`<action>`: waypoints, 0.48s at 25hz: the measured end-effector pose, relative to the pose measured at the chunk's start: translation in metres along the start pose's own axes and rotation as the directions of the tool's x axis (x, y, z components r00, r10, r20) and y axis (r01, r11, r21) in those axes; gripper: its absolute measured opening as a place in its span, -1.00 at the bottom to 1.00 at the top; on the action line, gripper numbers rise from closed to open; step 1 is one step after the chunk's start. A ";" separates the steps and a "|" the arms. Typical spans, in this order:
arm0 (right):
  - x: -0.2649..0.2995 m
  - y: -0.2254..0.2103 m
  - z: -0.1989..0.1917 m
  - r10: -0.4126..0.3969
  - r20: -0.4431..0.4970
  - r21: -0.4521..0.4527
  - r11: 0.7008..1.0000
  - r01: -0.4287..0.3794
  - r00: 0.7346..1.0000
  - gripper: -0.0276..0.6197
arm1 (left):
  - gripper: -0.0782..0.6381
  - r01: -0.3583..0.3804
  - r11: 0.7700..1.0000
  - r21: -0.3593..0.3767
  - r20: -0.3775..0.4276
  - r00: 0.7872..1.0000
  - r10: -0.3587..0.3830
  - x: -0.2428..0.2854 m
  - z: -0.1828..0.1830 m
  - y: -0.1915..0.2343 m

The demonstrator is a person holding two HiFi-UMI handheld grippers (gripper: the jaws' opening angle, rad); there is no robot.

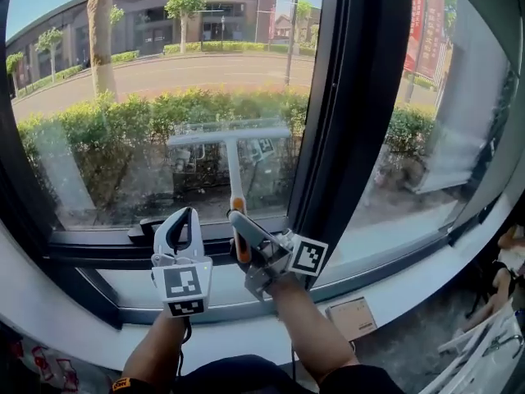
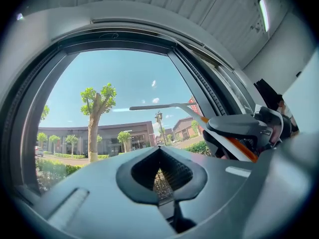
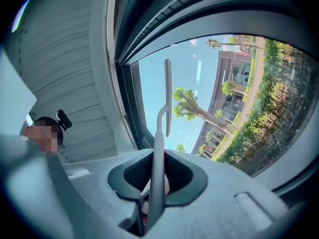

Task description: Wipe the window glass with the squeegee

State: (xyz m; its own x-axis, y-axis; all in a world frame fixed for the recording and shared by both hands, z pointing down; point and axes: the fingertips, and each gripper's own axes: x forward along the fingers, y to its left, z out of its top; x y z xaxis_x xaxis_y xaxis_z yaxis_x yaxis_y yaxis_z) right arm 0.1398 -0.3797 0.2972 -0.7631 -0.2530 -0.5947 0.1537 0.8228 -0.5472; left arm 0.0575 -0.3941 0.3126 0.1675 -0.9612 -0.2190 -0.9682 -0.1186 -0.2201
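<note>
The squeegee [image 1: 234, 167] stands upright against the left window glass [image 1: 164, 97], its white blade [image 1: 230, 135] across the top and its orange grip low down. My right gripper [image 1: 239, 224] is shut on the handle near that orange part. In the right gripper view the handle [image 3: 156, 153] runs up between the jaws to the blade [image 3: 167, 96]. My left gripper [image 1: 187, 213] points up just left of it, shut and holding nothing, its tips near the lower window frame. The left gripper view shows the squeegee [image 2: 169, 106] and the right gripper [image 2: 244, 128] at its right.
A thick black mullion [image 1: 353, 97] separates the left pane from a second pane [image 1: 426, 138] on the right. The white sill [image 1: 98, 302] runs below. A cardboard box [image 1: 351, 317] lies on the floor under the sill, and a person [image 1: 509, 265] sits at the far right.
</note>
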 end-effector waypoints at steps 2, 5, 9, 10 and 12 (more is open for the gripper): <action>-0.011 -0.007 -0.008 -0.020 -0.001 0.019 1.000 0.020 1.000 -0.77 | -0.73 0.002 1.000 0.000 -0.008 1.000 -0.002 -0.002 -0.005 -0.003; -0.023 -0.016 -0.020 -0.050 -0.004 0.039 0.998 0.051 0.999 -0.77 | -0.73 0.000 1.000 -0.002 -0.021 1.000 0.000 -0.007 -0.015 -0.003; -0.034 -0.024 -0.026 -0.072 -0.014 0.048 0.996 0.072 0.997 -0.77 | -0.73 -0.015 1.000 0.003 -0.038 0.999 0.015 -0.016 -0.023 -0.002; -0.036 -0.026 -0.027 -0.074 -0.014 0.054 0.996 0.074 0.997 -0.77 | -0.73 -0.018 1.000 0.008 -0.040 0.999 0.018 -0.017 -0.024 -0.001; -0.040 -0.031 -0.031 -0.076 -0.013 0.068 0.995 0.077 0.997 -0.77 | -0.73 -0.023 1.000 0.018 -0.047 0.999 0.024 -0.021 -0.028 0.002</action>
State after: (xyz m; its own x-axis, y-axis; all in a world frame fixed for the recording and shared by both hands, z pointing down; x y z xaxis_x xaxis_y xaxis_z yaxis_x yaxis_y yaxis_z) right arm 0.1461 -0.3794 0.3564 -0.7809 -0.3084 -0.5433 0.1366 0.7643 -0.6302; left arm 0.0469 -0.3815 0.3436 0.1356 -0.9745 -0.1790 -0.9682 -0.0920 -0.2326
